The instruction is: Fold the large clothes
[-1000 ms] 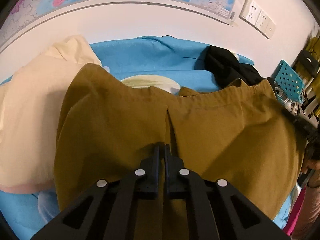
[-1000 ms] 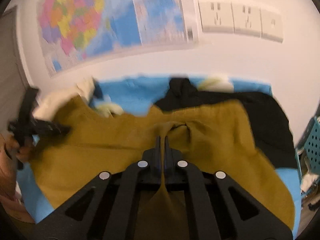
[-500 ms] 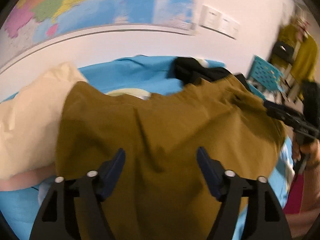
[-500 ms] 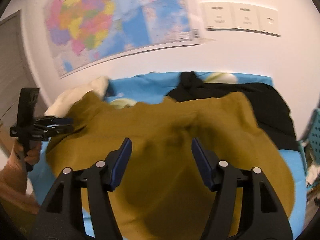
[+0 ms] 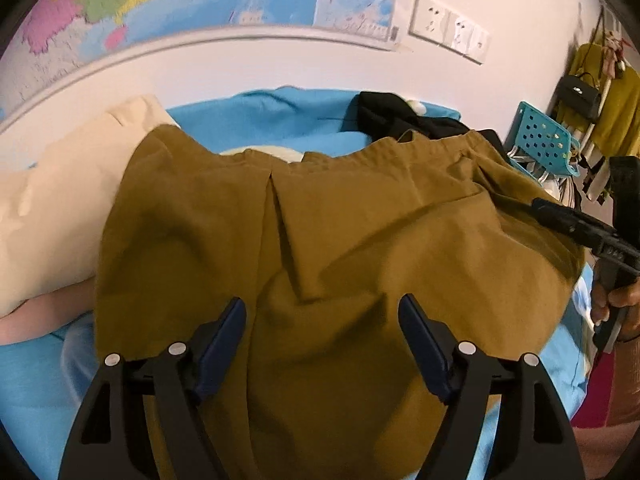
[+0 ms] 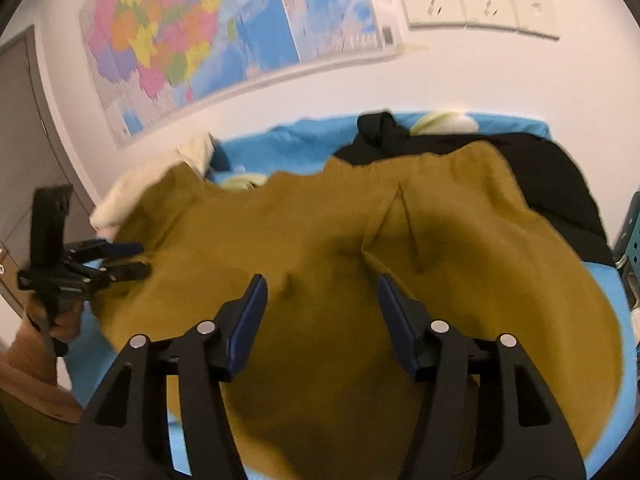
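Note:
A large mustard-brown garment lies spread over the blue bed sheet, with a pleat running down from its far hem. My left gripper hovers open above its near part, nothing between the fingers. In the right wrist view the same garment fills the middle. My right gripper stands over it with jaws closing and no cloth pinched. Each view also shows the other gripper at a side edge of the garment: the right gripper and the left gripper, each held by a hand.
A cream garment lies left of the mustard one. A black garment is heaped at the far right of the bed. A teal perforated basket stands beyond the bed's right side. The wall with map and sockets is close behind.
Both grippers were shut on pinches of the mustard garment a second ago. They have let go and opened, and the cloth has dropped flat. Both hands drew back toward the near side.

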Demonstrator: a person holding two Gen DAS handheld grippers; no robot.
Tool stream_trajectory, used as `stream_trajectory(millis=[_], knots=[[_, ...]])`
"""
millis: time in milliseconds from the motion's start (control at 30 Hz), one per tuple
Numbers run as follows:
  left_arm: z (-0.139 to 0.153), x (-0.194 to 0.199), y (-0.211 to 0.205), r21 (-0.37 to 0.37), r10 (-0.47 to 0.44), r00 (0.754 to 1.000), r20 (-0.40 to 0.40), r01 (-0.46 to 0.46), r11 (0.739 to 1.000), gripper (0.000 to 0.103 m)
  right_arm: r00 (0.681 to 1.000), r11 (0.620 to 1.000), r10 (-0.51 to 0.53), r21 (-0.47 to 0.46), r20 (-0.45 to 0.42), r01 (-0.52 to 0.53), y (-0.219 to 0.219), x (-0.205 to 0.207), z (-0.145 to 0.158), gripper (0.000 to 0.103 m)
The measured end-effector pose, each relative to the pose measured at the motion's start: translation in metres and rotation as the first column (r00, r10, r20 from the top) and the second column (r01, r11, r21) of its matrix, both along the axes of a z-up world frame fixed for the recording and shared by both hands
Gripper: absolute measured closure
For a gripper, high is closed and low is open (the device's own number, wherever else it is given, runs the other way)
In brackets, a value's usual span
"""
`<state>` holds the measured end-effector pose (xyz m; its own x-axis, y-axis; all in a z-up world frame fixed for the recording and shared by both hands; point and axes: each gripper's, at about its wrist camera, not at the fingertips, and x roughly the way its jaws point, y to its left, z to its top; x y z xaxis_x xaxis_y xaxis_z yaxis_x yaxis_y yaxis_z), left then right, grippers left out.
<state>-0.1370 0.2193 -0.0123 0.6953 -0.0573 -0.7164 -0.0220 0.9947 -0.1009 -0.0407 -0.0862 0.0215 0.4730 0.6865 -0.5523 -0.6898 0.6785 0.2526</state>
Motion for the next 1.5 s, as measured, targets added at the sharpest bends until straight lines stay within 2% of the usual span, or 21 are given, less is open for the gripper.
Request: stream_trajectory(millis=[167,233,300,400,533,633,733,767,833,900,967,1000,1067,1167,1233,1267,1333,1400,1500], knots=[[-0.002,-0.017,-0.004,-0.015,0.027,1.0,0.011,-0.027,1.0,0.026,0.998,0.998,-0.049,0.032,-0.032,0.05,-0.034,-0.009,-0.004,0.046],[-0.004,-0.022,-0.006,-0.002,0.037,0.999,0.016,-0.037,0.999,0.024,0.994,0.996,-0.091,0.018,-0.052,0.092,-0.047,-0.006,-0.013,0.047],[-0.007,-0.024,-0.007,0.005,0.041,0.999,0.012,-0.041,0.999,0.024,0.99,0.993,-0.118,0.011,-0.076,0.119,-0.053,-0.002,-0.022,0.052],[-0.01,-0.025,-0.006,0.003,0.046,0.999,0.012,-0.046,0.999,0.023,0.989,0.993,-0.116,0.015,-0.089,0.118,-0.055,0.0,-0.03,0.053],[-0.009,-0.027,-0.003,-0.002,0.06,0.998,0.011,-0.06,0.998,0.022,0.988,0.991,-0.133,0.021,-0.084,0.135,-0.058,-0.006,-0.024,0.051],[-0.002,-0.04,0.005,-0.027,0.064,0.997,0.047,-0.063,0.998,0.023,0.99,0.985,-0.124,0.114,-0.07,0.131,-0.077,-0.017,-0.009,0.05],[0.007,-0.06,0.023,-0.064,0.09,0.991,0.098,-0.084,0.994,0.023,0.979,0.971,-0.194,0.129,-0.066,0.201,-0.101,-0.017,-0.005,0.048],[0.007,-0.062,0.025,-0.062,0.093,0.991,0.101,-0.087,0.994,0.023,0.973,0.967,-0.212,0.126,-0.09,0.223,-0.107,-0.013,-0.009,0.048],[-0.001,-0.064,0.034,-0.074,0.097,0.993,0.073,-0.091,0.993,0.023,0.956,0.96,-0.253,0.082,-0.146,0.266,-0.115,-0.002,-0.025,0.055],[-0.013,-0.061,0.039,-0.103,0.094,0.995,0.037,-0.09,0.991,0.023,0.953,0.963,-0.255,0.044,-0.161,0.265,-0.111,0.003,-0.036,0.056],[-0.018,-0.059,0.038,-0.097,0.1,0.994,0.031,-0.097,0.991,0.023,0.953,0.961,-0.272,0.008,-0.134,0.275,-0.103,0.0,-0.032,0.054],[-0.017,-0.06,0.036,-0.09,0.105,0.994,0.033,-0.102,0.991,0.023,0.955,0.961,-0.274,-0.006,-0.114,0.275,-0.099,-0.002,-0.028,0.049],[-0.013,-0.063,0.035,-0.081,0.115,0.993,0.036,-0.112,0.99,0.023,0.959,0.96,-0.282,-0.015,-0.044,0.281,-0.091,-0.015,-0.012,0.049],[-0.004,-0.078,0.036,-0.079,0.123,0.99,0.072,-0.117,0.99,0.023,0.975,0.979,-0.205,0.005,0.082,0.205,-0.071,-0.043,0.018,0.045],[0.0,-0.088,0.039,-0.099,0.118,0.989,0.084,-0.11,0.989,0.021,0.987,0.996,-0.087,-0.002,0.138,0.088,-0.047,-0.063,0.03,0.035],[0.0,-0.094,0.041,-0.121,0.113,0.99,0.083,-0.103,0.987,0.02,0.986,1.0,-0.006,-0.027,0.167,0.011,-0.027,-0.074,0.034,0.034],[0.0,-0.102,0.042,-0.149,0.108,0.991,0.073,-0.096,0.984,0.02,0.974,0.99,0.127,-0.091,0.187,-0.112,0.006,-0.09,0.033,0.026],[-0.002,-0.11,0.042,-0.152,0.109,0.992,0.066,-0.098,0.984,0.018,0.938,0.956,0.267,-0.18,0.219,-0.23,0.047,-0.112,0.025,0.02],[-0.009,-0.122,0.04,-0.166,0.105,0.993,0.048,-0.095,0.982,0.017,0.873,0.886,0.407,-0.349,0.269,-0.305,0.098,-0.137,0.007,0.019]])
